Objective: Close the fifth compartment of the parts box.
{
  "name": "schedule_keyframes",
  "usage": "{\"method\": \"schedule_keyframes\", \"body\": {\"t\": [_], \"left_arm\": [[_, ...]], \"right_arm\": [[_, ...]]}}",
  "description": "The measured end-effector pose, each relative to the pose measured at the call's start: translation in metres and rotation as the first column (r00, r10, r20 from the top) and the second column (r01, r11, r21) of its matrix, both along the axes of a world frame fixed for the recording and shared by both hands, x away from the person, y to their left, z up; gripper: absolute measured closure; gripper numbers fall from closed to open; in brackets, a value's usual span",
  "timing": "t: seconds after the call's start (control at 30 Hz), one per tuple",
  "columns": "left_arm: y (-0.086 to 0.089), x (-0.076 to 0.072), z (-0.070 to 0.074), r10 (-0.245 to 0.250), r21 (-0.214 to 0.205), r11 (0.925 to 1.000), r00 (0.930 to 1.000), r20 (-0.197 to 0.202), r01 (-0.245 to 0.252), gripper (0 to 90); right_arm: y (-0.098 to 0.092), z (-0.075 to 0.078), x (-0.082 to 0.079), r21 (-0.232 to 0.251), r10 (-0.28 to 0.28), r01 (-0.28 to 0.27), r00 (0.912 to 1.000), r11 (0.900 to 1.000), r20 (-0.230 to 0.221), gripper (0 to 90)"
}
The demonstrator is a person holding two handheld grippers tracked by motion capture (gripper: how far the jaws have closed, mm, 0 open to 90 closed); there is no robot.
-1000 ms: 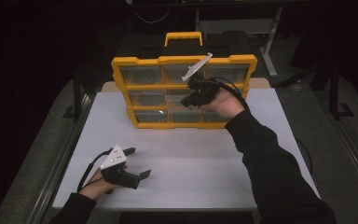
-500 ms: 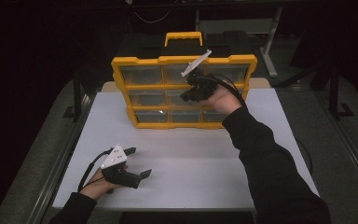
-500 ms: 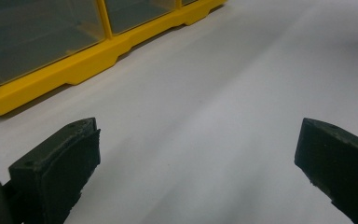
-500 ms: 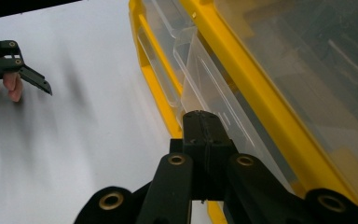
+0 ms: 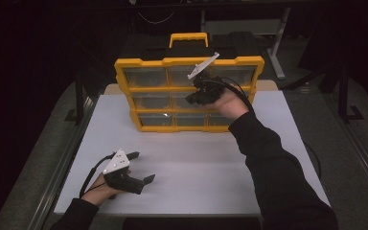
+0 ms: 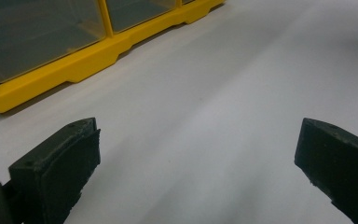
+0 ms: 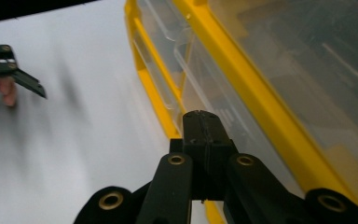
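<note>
A yellow organizer cabinet (image 5: pixel 124 79) with clear drawers (image 5: pixel 146 76) stands upright at the back of the white table (image 5: pixel 211 167). My right gripper (image 5: pixel 191 99) hovers in front of the cabinet's middle row, right of centre. In the right gripper view its jaws (image 7: pixel 200 123) are pressed together with nothing seen between them, their tip close to a clear drawer front (image 7: pixel 223 116) and the yellow frame (image 7: pixel 154 88). My left gripper (image 5: pixel 143 166) rests on the table at the front left, jaws wide apart and empty; its pads (image 6: pixel 67 163) flank bare tabletop.
The cabinet has a yellow carry handle (image 5: pixel 188 38) on top, and its base (image 6: pixel 51 77) shows at the upper left of the left gripper view. Dark floor and metal frame legs (image 5: pixel 278 43) surround the table. The person's right sleeve (image 5: pixel 278 177) crosses the table's right half.
</note>
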State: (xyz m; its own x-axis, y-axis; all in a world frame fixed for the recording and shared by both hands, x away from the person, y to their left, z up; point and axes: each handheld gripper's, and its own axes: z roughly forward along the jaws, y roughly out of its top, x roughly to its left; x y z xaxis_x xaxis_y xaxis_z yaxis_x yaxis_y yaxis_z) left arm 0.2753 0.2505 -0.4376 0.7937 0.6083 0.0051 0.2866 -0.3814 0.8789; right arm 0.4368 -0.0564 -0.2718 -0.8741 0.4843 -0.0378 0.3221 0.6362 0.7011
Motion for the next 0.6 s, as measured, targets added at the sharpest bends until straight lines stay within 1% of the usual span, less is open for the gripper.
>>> {"method": "schedule_keyframes", "body": {"t": [0.13,0.27,0.4,0.53,0.57,0.6], "left_arm": [[0.000,0.000,0.000,-0.001,0.005,1.0000,1.0000,0.000,0.001,0.0],[0.000,0.000,0.000,-0.001,0.008,1.0000,1.0000,0.000,0.001,0.0],[0.000,0.000,0.000,0.001,0.007,1.0000,1.0000,-0.002,-0.001,0.0],[0.000,0.000,0.000,0.000,0.008,1.0000,1.0000,-0.002,0.000,0.0],[0.000,0.000,0.000,0.000,0.008,1.0000,1.0000,-0.002,0.000,0.0],[0.000,0.000,-0.001,0.001,0.007,1.0000,1.0000,-0.004,-0.001,0.0]], "right_arm": [[-0.003,-0.004,-0.004,0.021,0.006,-0.006,0.9996,0.9998,-0.026,87.7],[-0.006,-0.007,-0.009,0.035,0.019,-0.017,0.9990,0.9992,-0.041,84.1],[-0.008,-0.009,-0.013,0.045,0.030,-0.027,0.9979,0.9986,-0.057,75.6],[-0.011,-0.013,-0.018,0.052,0.023,-0.020,0.9978,0.9984,-0.063,64.1],[-0.011,-0.013,-0.018,0.052,0.023,-0.020,0.9978,0.9984,-0.063,64.1],[-0.011,-0.016,-0.021,0.057,0.013,-0.010,0.9984,0.9983,-0.056,56.6]]}}
